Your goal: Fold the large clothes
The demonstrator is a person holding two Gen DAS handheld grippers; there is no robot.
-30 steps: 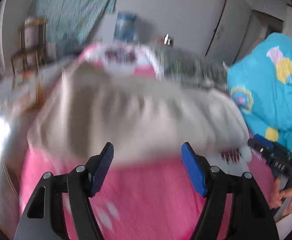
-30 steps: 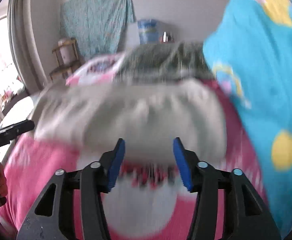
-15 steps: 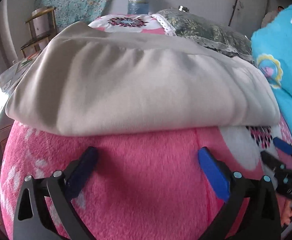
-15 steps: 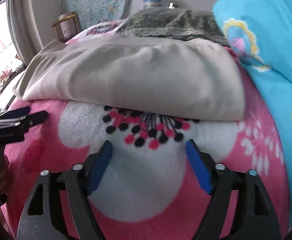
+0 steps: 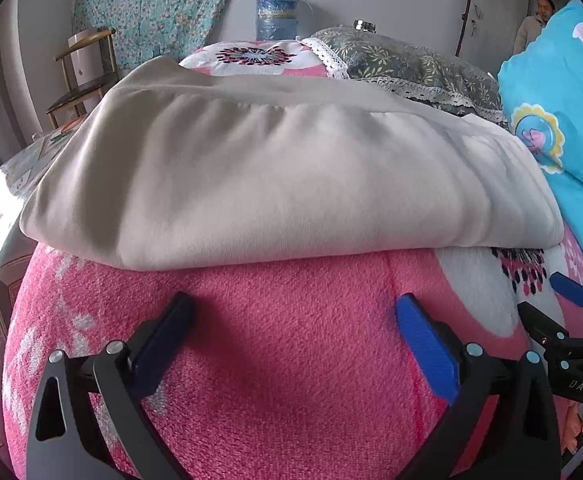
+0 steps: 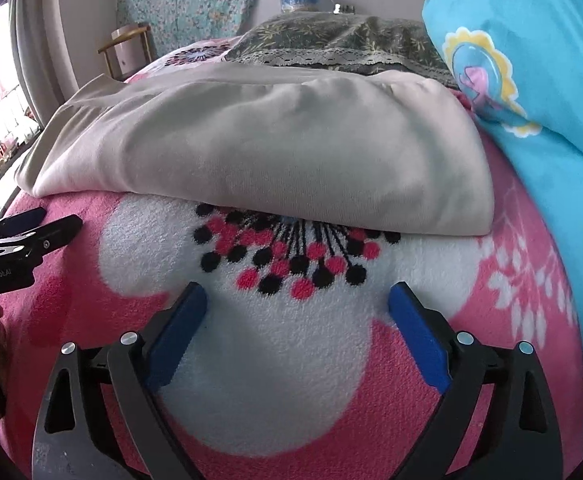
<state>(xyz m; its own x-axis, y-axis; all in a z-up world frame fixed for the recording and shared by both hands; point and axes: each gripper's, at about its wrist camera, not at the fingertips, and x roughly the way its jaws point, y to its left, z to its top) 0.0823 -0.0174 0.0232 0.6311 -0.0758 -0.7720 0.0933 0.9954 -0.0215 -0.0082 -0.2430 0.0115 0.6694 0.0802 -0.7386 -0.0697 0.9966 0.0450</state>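
A beige garment (image 5: 275,176) (image 6: 267,152) lies folded in a thick rectangle on the pink flowered blanket (image 5: 291,360) (image 6: 491,320). My left gripper (image 5: 293,304) stands open just in front of its near fold, nothing between the blue pads. My right gripper (image 6: 297,294) is over the white flower print, short of the garment's near edge; its jaws are still opening and nothing is between them. Each gripper shows in the other's view: the right one at the right edge (image 5: 571,332), the left one at the left edge (image 6: 23,236).
A blue cartoon-print quilt (image 5: 563,120) (image 6: 531,60) is heaped at the right of the garment. A grey-green lace-edged pillow (image 5: 403,64) (image 6: 339,44) lies behind it. A wooden chair (image 5: 87,76) stands at the far left, a water bottle (image 5: 275,20) by the wall, a person (image 5: 535,20) near the door.
Both grippers let go of the beige garment, which came down flat on the blanket. Their jaws spread wide and both sank to the blanket in front of it.
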